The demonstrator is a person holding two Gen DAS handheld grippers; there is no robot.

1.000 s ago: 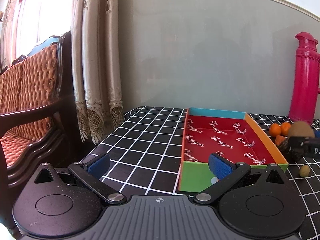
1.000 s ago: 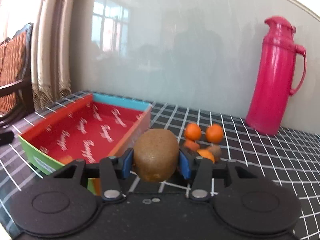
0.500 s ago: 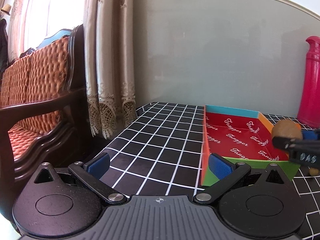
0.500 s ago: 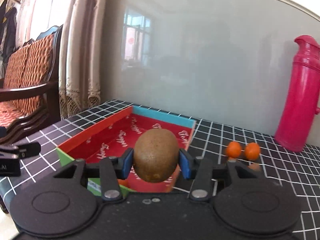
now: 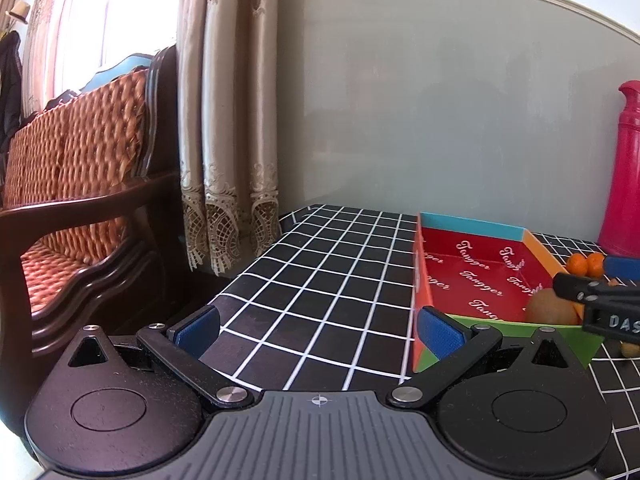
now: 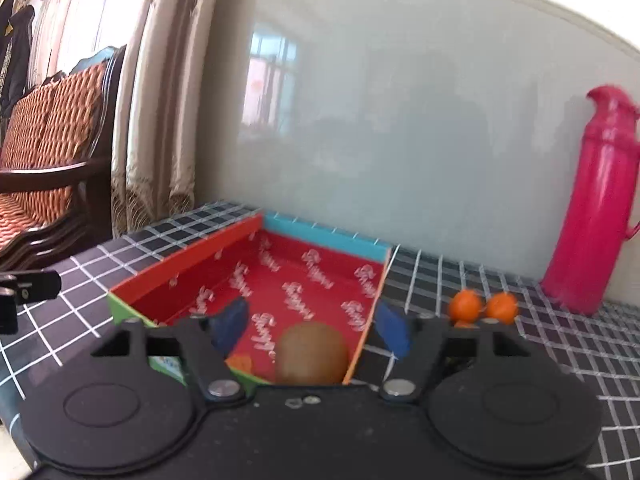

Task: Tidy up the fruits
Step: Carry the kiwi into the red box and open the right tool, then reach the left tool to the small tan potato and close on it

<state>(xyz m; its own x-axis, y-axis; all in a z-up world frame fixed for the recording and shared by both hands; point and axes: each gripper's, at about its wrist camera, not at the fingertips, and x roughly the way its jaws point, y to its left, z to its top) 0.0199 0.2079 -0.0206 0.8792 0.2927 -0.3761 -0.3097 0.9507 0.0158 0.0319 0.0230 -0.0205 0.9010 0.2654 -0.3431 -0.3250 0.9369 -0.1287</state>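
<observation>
A shallow box (image 6: 192, 268) with a red printed floor and coloured walls lies on the checked tablecloth. My right gripper (image 6: 312, 328) hovers over the box's near end, its jaws opening, and the blue pads (image 6: 394, 330) do not touch anything. A brown kiwi (image 6: 312, 354), blurred, sits on the box floor in the near right corner, just below the jaws; the left wrist view shows the kiwi (image 5: 548, 312) in the box (image 5: 480, 272) as well. A small orange piece (image 6: 240, 362) lies beside the kiwi. My left gripper (image 5: 318, 332) is open and empty over the cloth, left of the box.
Two small oranges (image 6: 482, 306) lie on the cloth right of the box, with more small fruit half hidden behind my right finger. A tall pink thermos (image 6: 592, 208) stands at the back right. A wooden sofa (image 5: 80, 184) and curtains (image 5: 228, 120) are off the table's left edge.
The right jaws have spread and the kiwi has left them; it now lies in the box. The left gripper's view has swung slightly left, its jaws unchanged.
</observation>
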